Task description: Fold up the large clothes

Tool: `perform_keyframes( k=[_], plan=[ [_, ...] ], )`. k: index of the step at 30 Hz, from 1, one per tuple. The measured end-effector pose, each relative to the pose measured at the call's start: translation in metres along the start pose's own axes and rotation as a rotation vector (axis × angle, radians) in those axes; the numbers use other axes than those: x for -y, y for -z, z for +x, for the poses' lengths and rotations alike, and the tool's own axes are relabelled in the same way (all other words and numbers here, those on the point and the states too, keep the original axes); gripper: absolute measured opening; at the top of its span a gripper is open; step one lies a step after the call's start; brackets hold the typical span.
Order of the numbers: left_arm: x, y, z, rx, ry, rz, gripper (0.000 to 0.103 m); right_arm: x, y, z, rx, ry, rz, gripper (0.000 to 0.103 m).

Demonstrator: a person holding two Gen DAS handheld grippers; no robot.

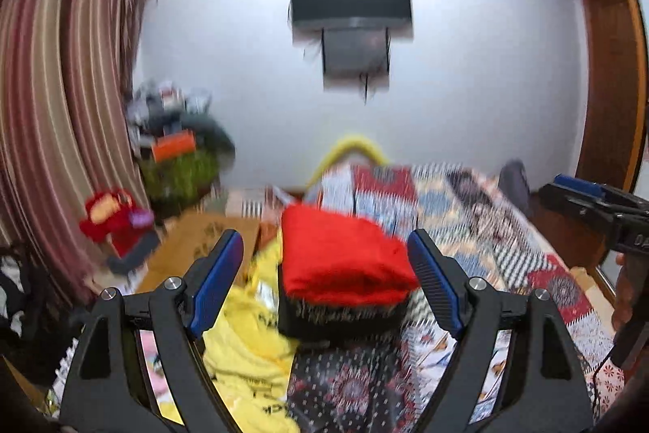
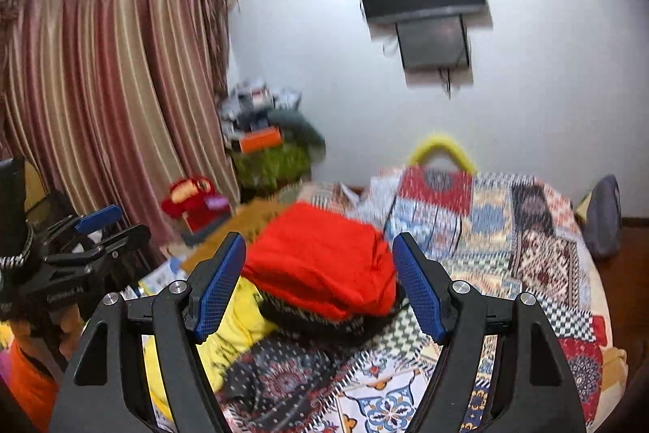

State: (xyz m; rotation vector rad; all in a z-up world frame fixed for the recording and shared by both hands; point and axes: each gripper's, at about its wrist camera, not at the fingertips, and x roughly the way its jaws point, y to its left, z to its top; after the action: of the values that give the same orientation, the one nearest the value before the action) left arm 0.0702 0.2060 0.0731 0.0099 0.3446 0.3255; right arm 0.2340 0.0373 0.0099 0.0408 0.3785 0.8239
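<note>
Left wrist view: left gripper (image 1: 328, 281) hovering with jaws spread wide, gripping nothing; folded red garment (image 1: 344, 262) sitting atop dark folded garment (image 1: 340, 319) on bed (image 1: 507, 230), yellow garment (image 1: 243, 347) lying beside.

Right wrist view: right gripper (image 2: 318, 285) hanging wide apart, empty, facing red garment (image 2: 324, 266).

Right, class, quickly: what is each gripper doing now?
Left gripper: open, holding nothing.
Right gripper: open, holding nothing.
</note>
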Motion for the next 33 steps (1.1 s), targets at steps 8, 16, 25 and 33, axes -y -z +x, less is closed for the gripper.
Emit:
perform_keyframes(
  k=[8, 16, 25, 33],
  plan=[
    [0.032, 0.004, -0.074, 0.2, -0.046, -0.016, 0.083, -0.028, -0.003, -0.056, 0.177, 0.002, -0.037, 0.072],
    [0.029, 0.018, -0.096, 0.206, -0.02, -0.088, 0.087, -0.043, 0.009, -0.069, 0.232, 0.043, -0.062, 0.089],
    [0.03, 0.029, -0.095, 0.197, -0.066, -0.084, 0.095, -0.041, 0.008, -0.065, 0.224, 0.086, -0.059, 0.103],
    [0.027, 0.032, -0.09, 0.185, -0.068, -0.099, 0.097, -0.038, 0.013, -0.066, 0.204, 0.091, -0.057, 0.103]
  ],
)
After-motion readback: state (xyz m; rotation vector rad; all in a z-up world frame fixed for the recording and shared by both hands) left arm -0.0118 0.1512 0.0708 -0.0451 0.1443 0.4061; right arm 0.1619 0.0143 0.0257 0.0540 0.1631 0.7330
